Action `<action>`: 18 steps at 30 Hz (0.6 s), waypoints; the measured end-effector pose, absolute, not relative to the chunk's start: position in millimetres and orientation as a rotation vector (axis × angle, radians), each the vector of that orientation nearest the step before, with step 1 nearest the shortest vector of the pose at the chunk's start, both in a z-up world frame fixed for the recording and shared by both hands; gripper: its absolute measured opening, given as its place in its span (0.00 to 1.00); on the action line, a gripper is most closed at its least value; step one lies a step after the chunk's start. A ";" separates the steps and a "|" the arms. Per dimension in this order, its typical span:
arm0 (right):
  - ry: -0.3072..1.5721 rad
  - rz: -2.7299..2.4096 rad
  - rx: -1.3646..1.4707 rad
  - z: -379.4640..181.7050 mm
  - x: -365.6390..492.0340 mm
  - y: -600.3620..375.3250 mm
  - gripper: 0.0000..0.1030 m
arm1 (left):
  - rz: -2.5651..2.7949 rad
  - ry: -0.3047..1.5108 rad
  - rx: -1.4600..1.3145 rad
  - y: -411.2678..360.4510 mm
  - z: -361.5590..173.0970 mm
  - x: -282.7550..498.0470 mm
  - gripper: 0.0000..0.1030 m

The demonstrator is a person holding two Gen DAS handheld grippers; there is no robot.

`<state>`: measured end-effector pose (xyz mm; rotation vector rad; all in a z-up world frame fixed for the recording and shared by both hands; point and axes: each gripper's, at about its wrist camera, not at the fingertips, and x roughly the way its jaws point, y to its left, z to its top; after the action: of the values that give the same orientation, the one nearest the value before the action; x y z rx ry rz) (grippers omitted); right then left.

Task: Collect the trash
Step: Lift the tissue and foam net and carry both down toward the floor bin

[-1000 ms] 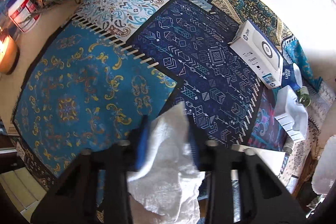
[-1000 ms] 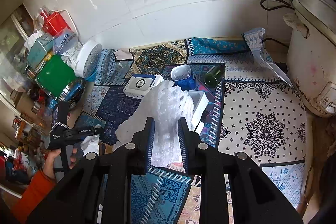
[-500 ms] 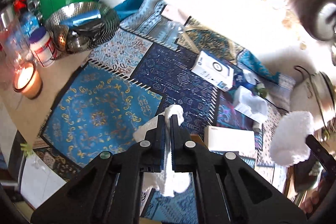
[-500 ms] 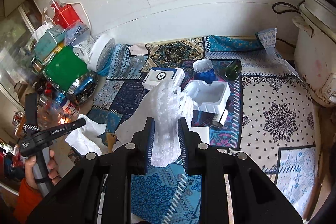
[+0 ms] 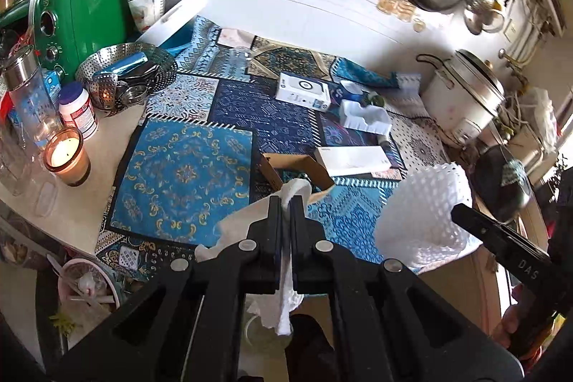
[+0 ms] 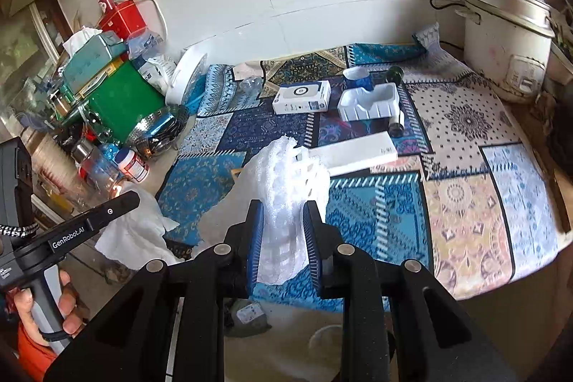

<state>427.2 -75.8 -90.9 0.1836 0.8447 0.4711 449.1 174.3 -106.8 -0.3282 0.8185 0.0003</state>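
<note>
So both grippers are loaded up right now. The left gripper point(image 5: 285, 208) has its fingers point(image 5: 275, 217) squeezed nearly together on a crumpled white paper towel point(image 5: 286, 278), which pokes out above the tips and hangs down below them, held up off the counter point(image 5: 89, 199) near its front edge. The right gripper point(image 6: 283, 231) has its fingers point(image 6: 255, 238) clamped on a wad of white foam netting point(image 6: 286, 188), a bit wider apart since the netting is bulkier, and that's also up in the air over the patchwork blue mats point(image 6: 365, 213). From the left camera you can see the netting point(image 5: 422, 217) off to the right side with the other gripper behind it. Sitting on the mats: a long flat white box point(image 6: 354, 154), a white plastic tray point(image 6: 369, 102), a smaller white box with a round logo point(image 6: 301, 97), a blue cup point(image 6: 356, 77) and a brown cardboard box point(image 5: 293, 169) just beyond the towel. Off on the left side of the counter are a lit candle in a glass point(image 5: 66, 154), a metal steamer basket point(image 5: 125, 74) and a green appliance point(image 5: 78, 13); a white rice cooker point(image 6: 505, 38) stands at the far right.
</note>
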 end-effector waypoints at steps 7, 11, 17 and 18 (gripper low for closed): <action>0.898 0.386 0.204 -106.1 374.9 -78.3 0.20 | -0.098 0.842 -0.266 156.4 -109.9 402.9 0.02; 0.934 0.362 0.199 -119.0 351.4 -82.5 0.20 | -0.138 0.859 -0.238 137.5 -117.5 378.8 0.02; 1.013 0.335 0.181 -147.4 330.3 -93.4 0.20 | -0.166 0.919 -0.223 107.1 -143.2 356.1 0.02; 1.027 0.331 0.182 -153.2 327.8 -96.3 0.20 | -0.171 0.934 -0.223 102.6 -149.6 354.4 0.02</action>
<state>327.8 -96.3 -153.2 0.1817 1.0266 0.3306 354.4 102.6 -149.6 -0.2228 0.9343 -0.1712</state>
